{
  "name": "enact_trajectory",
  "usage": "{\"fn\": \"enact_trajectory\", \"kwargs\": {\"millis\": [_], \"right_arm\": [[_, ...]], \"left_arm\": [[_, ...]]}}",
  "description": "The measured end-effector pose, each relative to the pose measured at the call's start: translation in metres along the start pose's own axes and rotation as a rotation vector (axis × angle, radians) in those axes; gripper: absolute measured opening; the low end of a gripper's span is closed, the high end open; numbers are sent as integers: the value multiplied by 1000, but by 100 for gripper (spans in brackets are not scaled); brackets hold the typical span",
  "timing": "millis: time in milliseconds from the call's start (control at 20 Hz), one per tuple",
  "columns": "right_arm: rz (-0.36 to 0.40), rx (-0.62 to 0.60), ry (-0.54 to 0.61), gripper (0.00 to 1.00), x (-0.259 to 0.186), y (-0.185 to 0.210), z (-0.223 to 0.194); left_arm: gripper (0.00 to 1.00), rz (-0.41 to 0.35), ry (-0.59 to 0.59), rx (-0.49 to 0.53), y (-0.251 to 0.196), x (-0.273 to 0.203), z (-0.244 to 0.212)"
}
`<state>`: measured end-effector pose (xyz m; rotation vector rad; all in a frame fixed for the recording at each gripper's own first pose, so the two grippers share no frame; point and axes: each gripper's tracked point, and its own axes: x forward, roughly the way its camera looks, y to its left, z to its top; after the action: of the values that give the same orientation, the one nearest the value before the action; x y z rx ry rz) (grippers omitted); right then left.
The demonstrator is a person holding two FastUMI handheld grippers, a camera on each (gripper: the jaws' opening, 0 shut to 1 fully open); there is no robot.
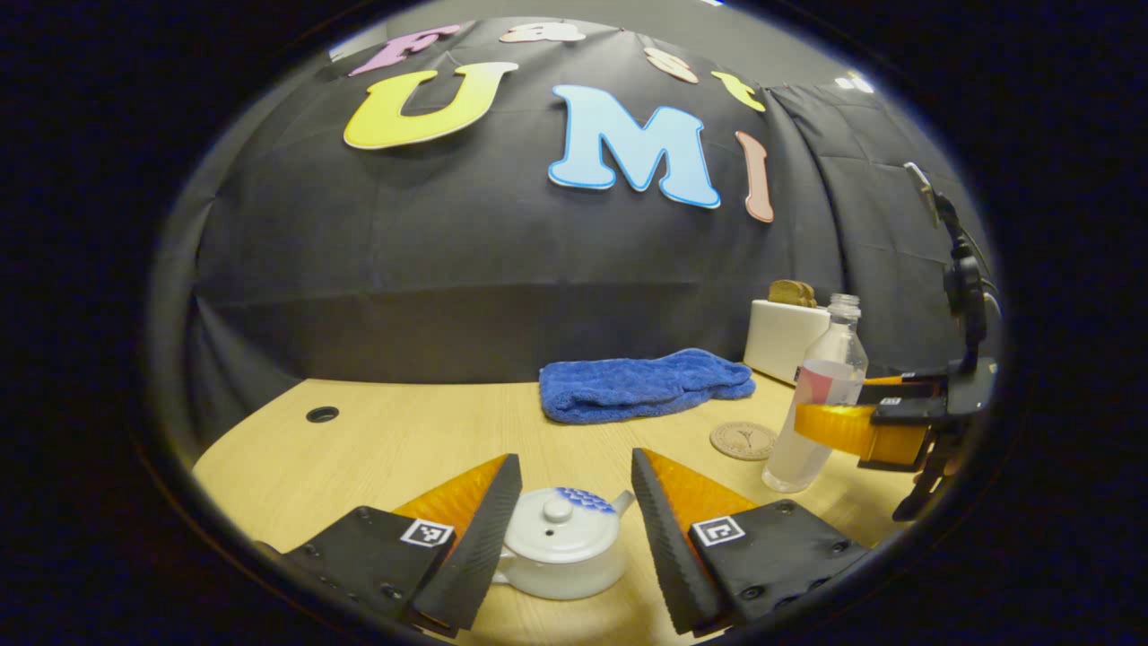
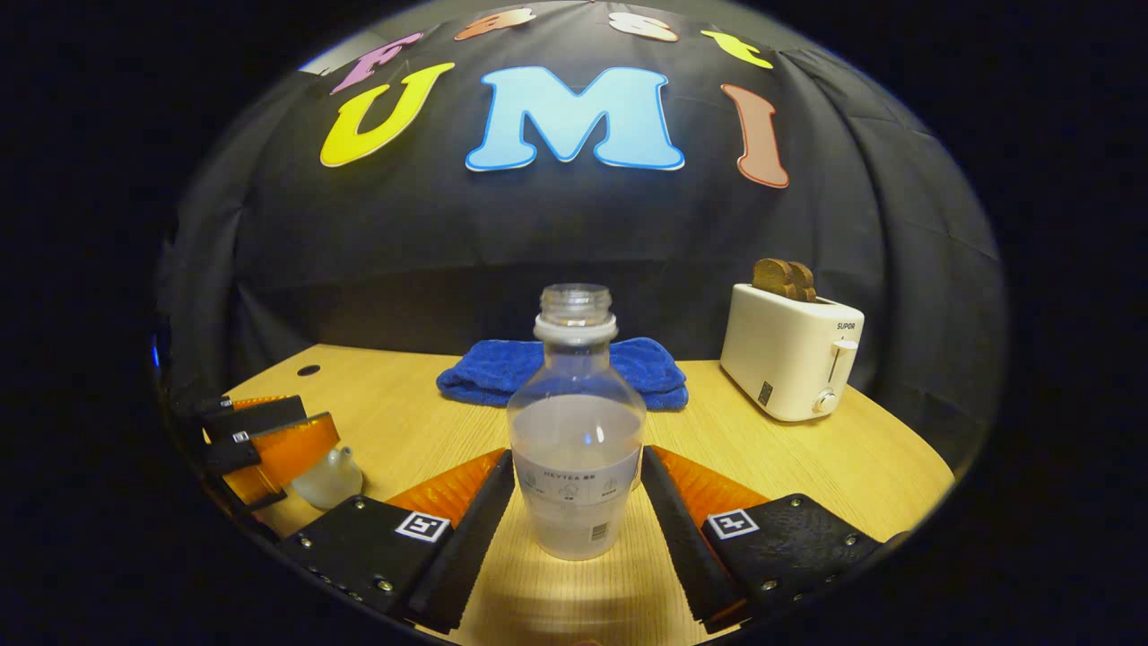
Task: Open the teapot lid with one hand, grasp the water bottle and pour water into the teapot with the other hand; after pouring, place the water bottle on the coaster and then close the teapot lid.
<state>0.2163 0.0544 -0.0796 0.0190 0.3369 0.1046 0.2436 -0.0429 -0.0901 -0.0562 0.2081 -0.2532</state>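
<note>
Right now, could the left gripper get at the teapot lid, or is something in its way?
Probably yes. The left gripper is open, its fingers either side of the teapot, and nothing covers the lid. It has not closed on it yet.

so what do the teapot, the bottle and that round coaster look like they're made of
Teapot: likely glazed ceramic, a glossy white body with soft highlights and a blue scale pattern by the spout. Water bottle: clear plastic by the look, see-through with a threaded neck and paper-like label. Coaster: matte tan disc with a dark engraved mark, perhaps wood or cork; cannot tell which.
</note>
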Motion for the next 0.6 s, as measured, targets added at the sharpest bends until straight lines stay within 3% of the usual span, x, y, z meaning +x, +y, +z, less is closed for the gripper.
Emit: {"fn": "enact_trajectory", "kwargs": {"millis": [200, 400, 550, 600], "right_arm": [[0, -36, -14, 89, 4, 4, -3], [6, -45, -23, 89, 7, 6, -5], [14, -8, -17, 89, 11, 6, -10], [20, 9, -12, 89, 13, 7, -12]], "left_arm": [[77, 16, 5, 13, 3, -4, 1], [45, 30, 4, 18, 7, -2, 0], [43, 45, 16, 30, 6, -2, -3], [48, 67, 5, 32, 11, -6, 1]]}}
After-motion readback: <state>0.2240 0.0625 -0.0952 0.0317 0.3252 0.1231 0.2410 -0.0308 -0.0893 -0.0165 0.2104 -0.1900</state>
